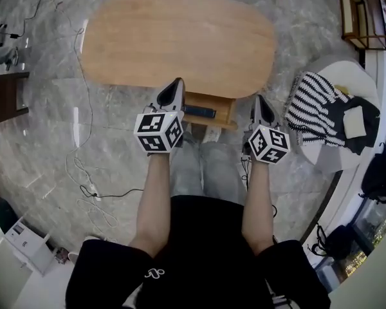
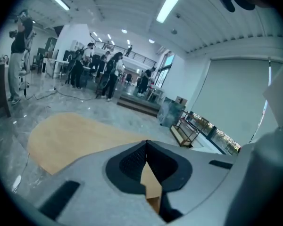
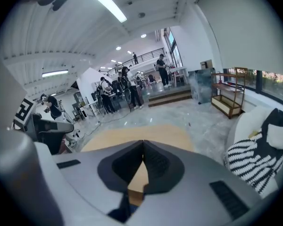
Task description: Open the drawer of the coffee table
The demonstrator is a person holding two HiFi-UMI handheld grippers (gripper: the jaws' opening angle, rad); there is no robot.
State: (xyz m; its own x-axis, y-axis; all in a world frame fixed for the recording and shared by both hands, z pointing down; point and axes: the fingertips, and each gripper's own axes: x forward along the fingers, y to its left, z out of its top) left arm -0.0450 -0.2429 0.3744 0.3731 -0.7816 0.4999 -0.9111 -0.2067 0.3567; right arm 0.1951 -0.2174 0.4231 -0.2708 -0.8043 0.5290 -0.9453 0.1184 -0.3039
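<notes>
The left hand-held gripper (image 1: pixel 175 89) and right hand-held gripper (image 1: pixel 262 105) are hovering closed and empty. The drawer (image 1: pixel 209 110) is sticking out under the near edge of the table (image 1: pixel 177 44); opening it further is probably calling for a straight pull on its front.

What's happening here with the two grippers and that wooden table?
A person holds a two-jaw gripper in each hand over an oval light-wood coffee table. Its wooden drawer stands open on the near side, with a dark flat item inside. The left gripper and right gripper are both shut and empty.
</notes>
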